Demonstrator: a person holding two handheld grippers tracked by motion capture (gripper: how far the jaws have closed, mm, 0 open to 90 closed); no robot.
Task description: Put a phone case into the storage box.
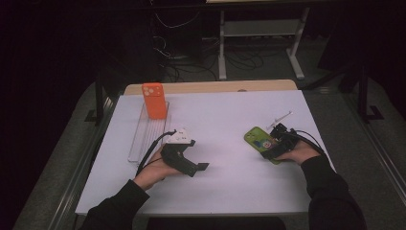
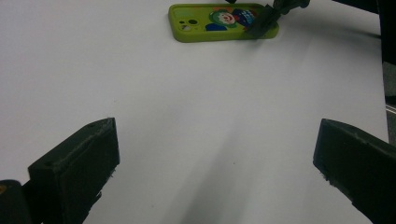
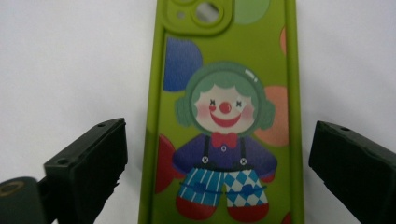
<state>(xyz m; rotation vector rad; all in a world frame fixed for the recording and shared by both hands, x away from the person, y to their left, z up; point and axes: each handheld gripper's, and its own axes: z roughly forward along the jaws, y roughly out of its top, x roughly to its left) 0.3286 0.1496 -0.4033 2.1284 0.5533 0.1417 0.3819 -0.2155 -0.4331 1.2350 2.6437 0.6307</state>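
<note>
Green phone case [image 3: 224, 116], clown print, lying flat

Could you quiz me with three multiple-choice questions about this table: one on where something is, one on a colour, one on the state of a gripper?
1. Where is the orange phone case?
A. on the clear tray
B. beside the green case
C. on the floor

2. What colour is the clown's nose on the green phone case?
A. blue
B. red
C. yellow

3. How is the right hand-held gripper?
A. shut on the case
B. open, jaws either side of the case
C. lying on the tray

Key: 1 A, it stands at the tray's far end; 2 B, the right gripper view shows it; 3 B, gaps on both sides.
</note>
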